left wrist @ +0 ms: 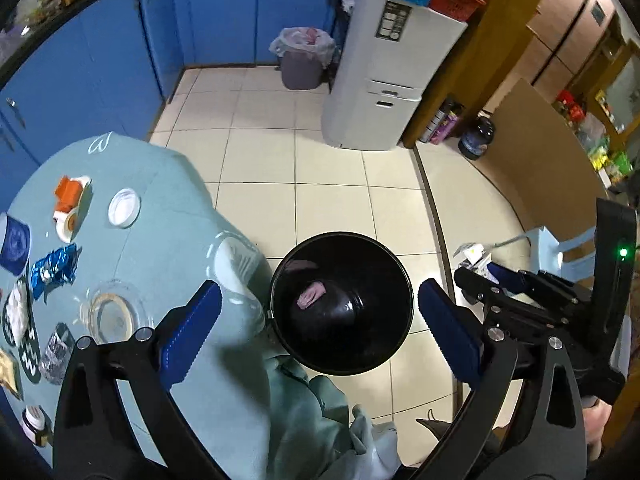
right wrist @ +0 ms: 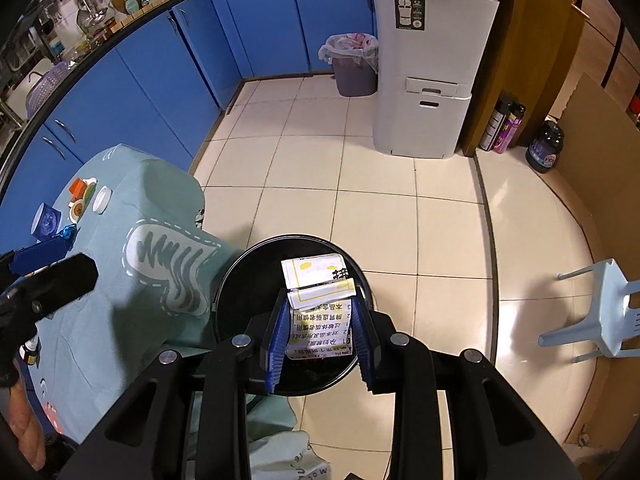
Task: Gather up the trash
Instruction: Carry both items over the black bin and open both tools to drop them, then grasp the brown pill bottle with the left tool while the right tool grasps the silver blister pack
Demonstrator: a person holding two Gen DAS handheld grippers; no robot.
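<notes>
1. Black bin [left wrist: 342,304] stands on the tiled floor at the counter's [left wrist: 160,216] 4 o'clock edge, a pink scrap [left wrist: 312,295] at its bottom.
2. Left claw [left wrist: 320,320] spreads wide above the bin's mouth, nothing between its pads.
3. Right claw [right wrist: 320,334] grips a folded printed leaflet [right wrist: 320,296] narrowly, over the bin.
4. Blue foil wrapper [left wrist: 54,270] lies on the counter at 9 o'clock from the bin.

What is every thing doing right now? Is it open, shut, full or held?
Left gripper: open, nothing between its fingers.
Right gripper: shut on the folded white printed paper packet, above the bin.
Round black trash bin: open, a small pink scrap at the bottom.
Grey lined waste bin: open, bag fitted, trash inside.
Crumpled blue foil wrapper: lying on the tablecloth.
</notes>
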